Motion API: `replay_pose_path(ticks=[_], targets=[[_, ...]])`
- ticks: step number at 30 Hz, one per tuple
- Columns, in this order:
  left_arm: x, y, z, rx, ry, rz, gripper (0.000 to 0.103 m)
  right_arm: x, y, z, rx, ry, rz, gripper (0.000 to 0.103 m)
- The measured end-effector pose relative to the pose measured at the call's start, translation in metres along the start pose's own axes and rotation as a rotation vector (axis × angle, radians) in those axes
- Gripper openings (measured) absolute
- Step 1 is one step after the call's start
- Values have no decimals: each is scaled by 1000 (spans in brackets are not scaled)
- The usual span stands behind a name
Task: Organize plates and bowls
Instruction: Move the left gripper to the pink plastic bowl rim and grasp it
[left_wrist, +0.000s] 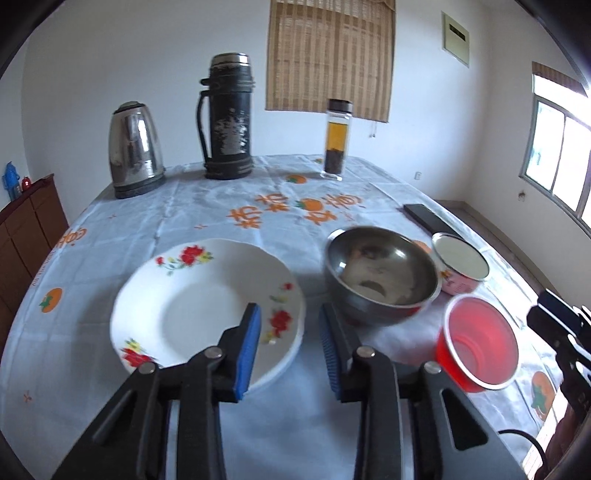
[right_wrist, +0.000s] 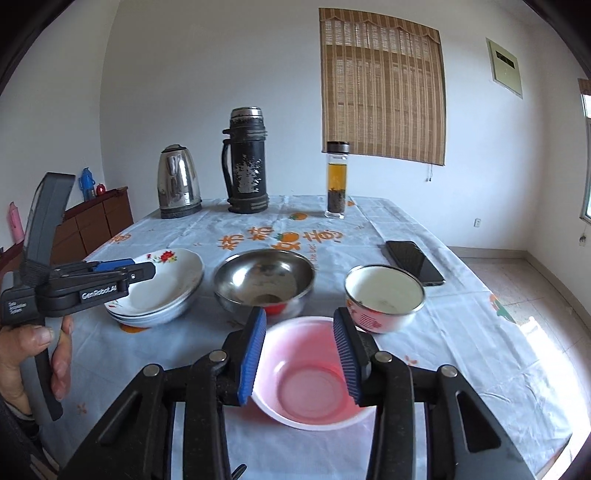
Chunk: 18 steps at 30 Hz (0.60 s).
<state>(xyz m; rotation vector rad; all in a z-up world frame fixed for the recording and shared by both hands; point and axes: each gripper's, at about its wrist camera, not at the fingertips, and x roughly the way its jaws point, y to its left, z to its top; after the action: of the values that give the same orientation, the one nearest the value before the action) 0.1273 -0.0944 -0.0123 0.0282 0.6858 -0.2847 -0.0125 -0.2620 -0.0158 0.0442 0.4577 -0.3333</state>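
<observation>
The right gripper (right_wrist: 299, 354) is spread wide and holds nothing. Right under and between its blue pads sits the round pink plastic bowl (right_wrist: 310, 373), near the front edge of the table. The bowl is straight ahead of this tool and just below it, so the right hand is much nearer to it than the left. The bowl is round, so it has no long side to line up with. Its near rim is partly hidden behind the black arms of the tool.

The left gripper (left_wrist: 290, 328) is also spread apart and empty. It hangs over the right edge of the white flowered plate (left_wrist: 207, 306). In the right wrist view this plate is the top one of a small stack, and how many lie beneath is hard to count.

A little farther back is the shiny round steel bowl (right_wrist: 264, 282), between the plates and the white enamel bowl with a pink printed side (right_wrist: 384, 295). Something red shows under the steel bowl, but it is mostly hidden. A guess: the pink bowl is the next thing to be lifted.

Farther off lies a flat black phone (right_wrist: 413, 262). At the far end of the white and orange tablecloth (right_wrist: 461, 350) stand a steel kettle (right_wrist: 179, 182), a tall dark flask (right_wrist: 246, 162) and a glass tea bottle (right_wrist: 337, 179).
</observation>
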Motion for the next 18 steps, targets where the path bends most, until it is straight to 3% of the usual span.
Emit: replay_pose_path(ticks=[9,18], targets=[[6,-87,-17,64,101,-154,24,10,-62,-21,94,75,-26,32],[21,-102,-20,34,153,-149,23,20,-74,-35,124,122,42,30]])
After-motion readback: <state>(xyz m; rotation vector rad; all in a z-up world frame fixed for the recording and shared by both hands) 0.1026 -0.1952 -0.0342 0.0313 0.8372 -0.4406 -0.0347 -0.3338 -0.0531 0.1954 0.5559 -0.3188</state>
